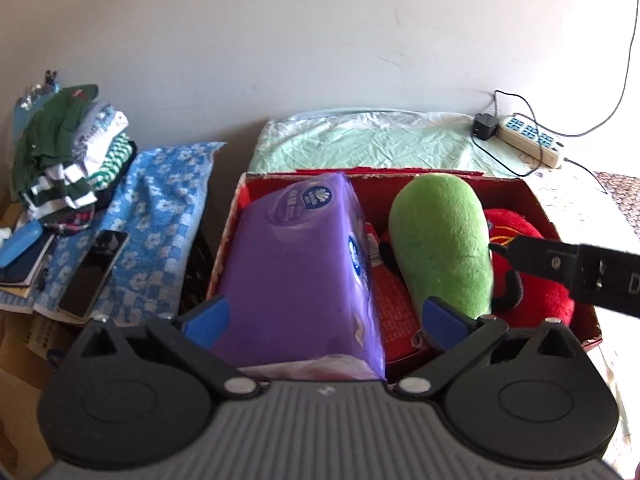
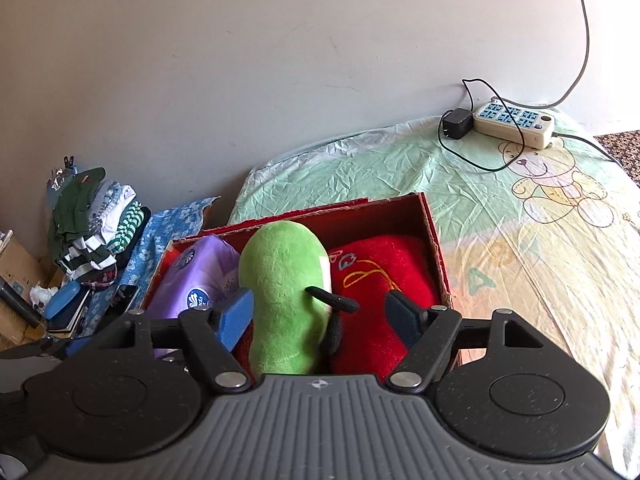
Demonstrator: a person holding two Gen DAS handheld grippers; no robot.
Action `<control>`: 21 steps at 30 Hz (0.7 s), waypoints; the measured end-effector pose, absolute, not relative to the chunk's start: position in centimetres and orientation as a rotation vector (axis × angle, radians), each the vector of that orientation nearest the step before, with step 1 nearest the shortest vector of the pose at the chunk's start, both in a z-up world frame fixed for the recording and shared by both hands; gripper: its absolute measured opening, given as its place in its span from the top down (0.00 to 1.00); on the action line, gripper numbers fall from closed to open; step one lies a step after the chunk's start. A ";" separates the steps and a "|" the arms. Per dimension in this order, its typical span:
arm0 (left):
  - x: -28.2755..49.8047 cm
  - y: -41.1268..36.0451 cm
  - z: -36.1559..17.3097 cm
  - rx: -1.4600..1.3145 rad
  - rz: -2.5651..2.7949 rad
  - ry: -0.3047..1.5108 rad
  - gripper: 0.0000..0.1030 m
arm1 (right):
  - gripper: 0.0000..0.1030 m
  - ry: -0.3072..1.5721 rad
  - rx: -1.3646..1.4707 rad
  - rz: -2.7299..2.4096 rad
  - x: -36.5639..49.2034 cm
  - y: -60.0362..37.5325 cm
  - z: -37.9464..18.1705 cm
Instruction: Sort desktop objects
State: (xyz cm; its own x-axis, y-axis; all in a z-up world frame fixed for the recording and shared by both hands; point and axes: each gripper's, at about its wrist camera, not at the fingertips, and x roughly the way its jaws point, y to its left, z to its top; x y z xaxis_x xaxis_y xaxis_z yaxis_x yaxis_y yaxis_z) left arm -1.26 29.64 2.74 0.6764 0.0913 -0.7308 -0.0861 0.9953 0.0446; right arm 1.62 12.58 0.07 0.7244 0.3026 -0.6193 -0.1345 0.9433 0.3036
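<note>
At the far left, a clothes pile [image 1: 68, 152] and a phone [image 1: 94, 274] on a blue towel [image 1: 160, 216] are being left well apart from the work. In the red box [image 1: 536, 204], the tissue pack [image 1: 296, 268] is being straddled by the left gripper [image 1: 320, 320], whose fingers are spread wide with no grip seen. The pack is judged light and crushable, its film slippery, so it is best taken across its short sides. Beside it, the green plush [image 2: 284, 296] is lying between the spread fingers of the right gripper [image 2: 320, 316], nothing being pinched. It is judged soft, light and unbreakable, and is best taken at its middle. A dark pen-like piece [image 2: 332, 300] is resting against it and is being judged likely to snag. The red plush [image 2: 384, 280] is crowding it at the right. A power strip [image 2: 516, 122] is lying well apart on the sheet [image 2: 520, 260].
</note>
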 end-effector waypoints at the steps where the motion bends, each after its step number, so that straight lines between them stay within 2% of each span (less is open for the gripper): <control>1: -1.2 29.6 2.8 0.000 0.116 0.826 0.01 | 0.27 0.725 0.233 0.252 1.5 12.6 0.1; 7: -1.5 28.5 3.1 -0.006 0.217 0.841 0.01 | 0.23 0.727 0.170 0.276 0.9 11.8 0.5; 14: -3.0 26.2 3.8 -0.010 0.290 0.826 0.01 | 0.11 0.712 0.107 0.285 0.1 10.1 1.1; 21: -5.4 24.7 4.6 -0.023 0.353 0.762 0.01 | 0.08 0.706 0.096 0.328 -0.4 8.5 1.3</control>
